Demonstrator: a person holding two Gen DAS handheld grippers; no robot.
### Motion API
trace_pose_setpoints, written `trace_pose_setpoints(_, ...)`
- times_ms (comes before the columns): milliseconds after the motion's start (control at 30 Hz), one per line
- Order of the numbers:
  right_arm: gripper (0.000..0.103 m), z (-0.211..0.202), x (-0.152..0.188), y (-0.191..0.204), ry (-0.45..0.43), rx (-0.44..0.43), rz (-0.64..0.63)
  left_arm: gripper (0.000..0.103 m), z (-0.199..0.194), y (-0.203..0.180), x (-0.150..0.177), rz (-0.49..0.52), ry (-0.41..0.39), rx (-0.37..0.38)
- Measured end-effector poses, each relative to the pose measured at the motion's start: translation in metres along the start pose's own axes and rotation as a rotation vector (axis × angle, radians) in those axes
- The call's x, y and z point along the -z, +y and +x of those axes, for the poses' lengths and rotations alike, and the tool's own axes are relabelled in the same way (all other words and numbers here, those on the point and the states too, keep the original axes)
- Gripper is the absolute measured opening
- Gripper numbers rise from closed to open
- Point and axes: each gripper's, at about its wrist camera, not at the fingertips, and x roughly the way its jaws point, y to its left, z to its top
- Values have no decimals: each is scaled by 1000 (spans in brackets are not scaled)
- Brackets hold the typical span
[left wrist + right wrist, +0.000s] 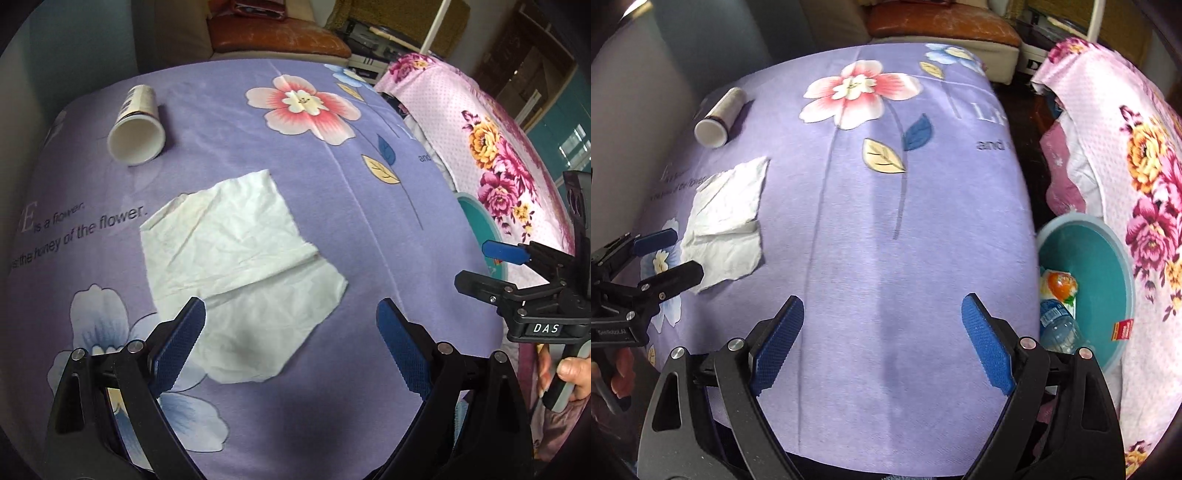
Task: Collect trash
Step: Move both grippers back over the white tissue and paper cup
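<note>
Both tools stand wide and empty: left tool (291, 343) over the tissue's (236, 273) near edge, right tool (882, 341) over bare cloth. Risks: the thin tissue may tear or bunch the cloth (923, 221); the cup (136, 127) (on its side, far left corner) may roll. The bin (1108, 258) sits below the tabletop's right edge, beside a floral bedspread (1145, 184).

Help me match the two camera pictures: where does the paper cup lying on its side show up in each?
Left wrist view: paper cup upper left, open mouth toward the camera, beyond the white tissue.
Right wrist view: paper cup far upper left, above the tissue.
Shared landmark: pink flower print on the purple cloth.
</note>
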Motion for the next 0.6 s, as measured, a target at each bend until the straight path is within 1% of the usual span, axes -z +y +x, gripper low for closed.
trace_pose_setpoints(167,83,21,-11,74,53,4,-237,94,-15,60,14,-92,-15,-36)
trace_pose_setpoints(300,83,38,-12,119,81,19,-391,94,-22,94,24,-142,-21,-59)
trace_pose_setpoints(467,83,53,-13,147,111,32,-490,94,-29,126,31,-204,-34,-63)
trace_pose_setpoints(600,83,63,-20,154,126,46,-509,94,-30,141,32,-236,-38,-55)
